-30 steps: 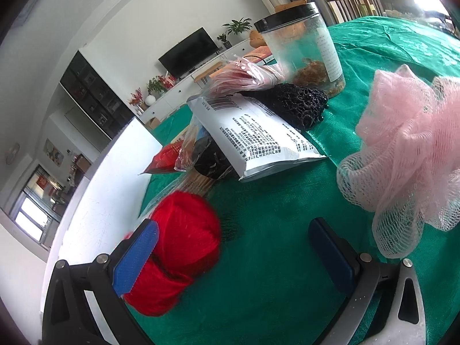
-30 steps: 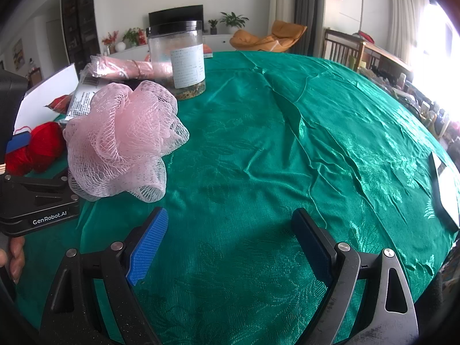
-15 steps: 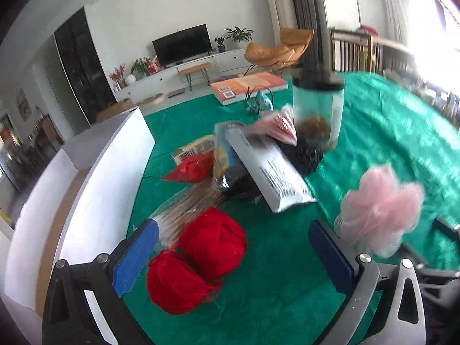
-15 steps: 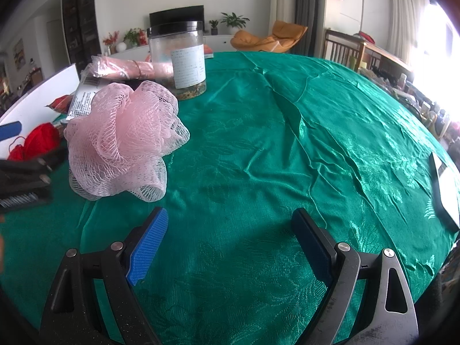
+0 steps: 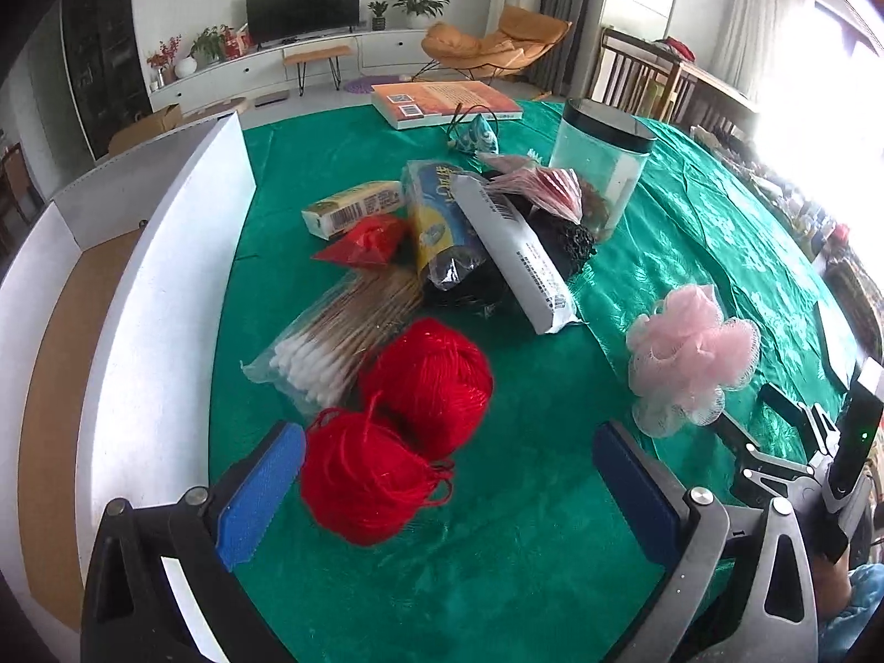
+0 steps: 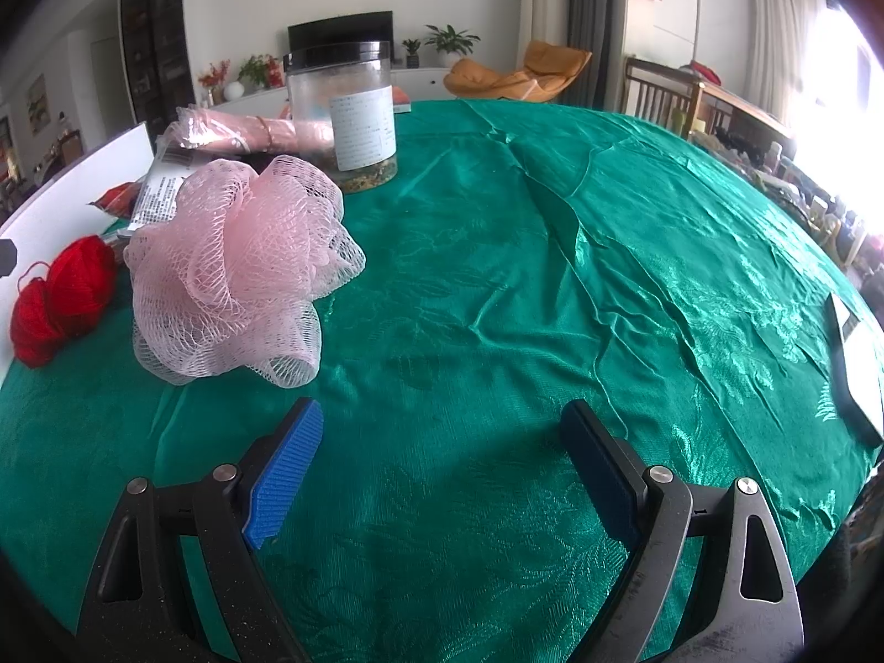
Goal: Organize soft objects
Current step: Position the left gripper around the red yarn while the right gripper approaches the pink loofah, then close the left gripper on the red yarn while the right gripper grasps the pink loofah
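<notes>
Living room, table under a green satin cloth [image 5: 690, 232]. Left gripper [image 5: 447, 475] spread wide, empty, hovering over two red yarn balls [image 5: 398, 436] that touch each other. Right gripper [image 6: 436, 453] also spread, empty, over bare cloth; pink mesh bath pouf [image 6: 232, 271] sits just ahead to its left. Behind the yarn: bagged cotton swabs [image 5: 337, 331], white packet [image 5: 514, 248], black mesh item, maybe a scrubber [image 5: 569, 237]. Farther back, black-lidded clear jar [image 6: 348, 110]. White box [image 5: 138, 287] stands left.

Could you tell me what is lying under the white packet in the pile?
The white packet lies slanted across a blue-and-yellow bag and a black mesh bundle. A pink wrapper overlaps its far end. Anything beneath its middle is covered.
</notes>
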Demonstrator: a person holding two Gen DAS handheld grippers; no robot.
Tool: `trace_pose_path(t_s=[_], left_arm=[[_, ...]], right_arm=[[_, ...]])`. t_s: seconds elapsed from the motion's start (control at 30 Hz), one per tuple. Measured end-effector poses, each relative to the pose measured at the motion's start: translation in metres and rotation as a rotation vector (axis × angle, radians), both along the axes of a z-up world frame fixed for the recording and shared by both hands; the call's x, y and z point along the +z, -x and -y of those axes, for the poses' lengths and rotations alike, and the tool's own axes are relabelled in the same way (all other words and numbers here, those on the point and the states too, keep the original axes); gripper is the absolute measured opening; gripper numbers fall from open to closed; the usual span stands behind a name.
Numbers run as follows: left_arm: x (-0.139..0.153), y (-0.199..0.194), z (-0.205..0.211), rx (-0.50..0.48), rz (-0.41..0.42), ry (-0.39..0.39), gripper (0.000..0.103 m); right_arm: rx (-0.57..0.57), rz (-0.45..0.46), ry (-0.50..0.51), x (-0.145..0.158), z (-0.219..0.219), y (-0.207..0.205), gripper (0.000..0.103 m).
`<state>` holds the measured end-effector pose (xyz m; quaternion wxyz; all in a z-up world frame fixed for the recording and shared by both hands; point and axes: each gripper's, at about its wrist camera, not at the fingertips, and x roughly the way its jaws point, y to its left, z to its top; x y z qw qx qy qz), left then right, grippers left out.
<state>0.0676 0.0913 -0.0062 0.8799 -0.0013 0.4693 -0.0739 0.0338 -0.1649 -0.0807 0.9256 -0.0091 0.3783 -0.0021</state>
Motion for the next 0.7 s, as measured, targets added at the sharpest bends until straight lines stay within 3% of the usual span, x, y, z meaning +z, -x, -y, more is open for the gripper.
trace_pose_path(t_s=[0.17,0.3,0.33,0.37,0.43,0.5,0.6,0.7], left_arm=[[-0.010,-0.013,0.014,-0.026,0.009,-0.139,0.103],[-0.036,-0.017,0.024,-0.117,-0.112,-0.106,0.103],[-0.034,-0.010,0.028,-0.158,-0.099,-0.125,0.103],[-0.029,-0.003,0.031,-0.218,-0.094,-0.108,0.103],[-0.015,0.007,0.026,-0.296,-0.109,0.014,0.103],[-0.002,0.011,0.016,-0.287,-0.093,0.082,0.103],[-0.001,0.003,0.012,-0.228,-0.054,-0.001,0.103],[-0.020,-0.008,0.028,-0.247,-0.069,-0.070,0.103]], right_arm=[[0.000,0.000,0.000,0.000,0.000,0.000,0.090],[0.000,0.000,0.000,0.000,0.000,0.000,0.090],[0.001,0.001,0.000,0.000,0.000,0.000,0.090],[0.001,0.001,0.000,0.000,0.000,0.001,0.090],[0.002,0.001,0.000,-0.001,0.000,0.001,0.090],[0.001,0.000,0.000,0.000,0.000,0.000,0.090],[0.001,0.000,0.000,0.000,0.000,0.000,0.090],[0.002,0.000,0.000,0.000,-0.001,0.000,0.090]])
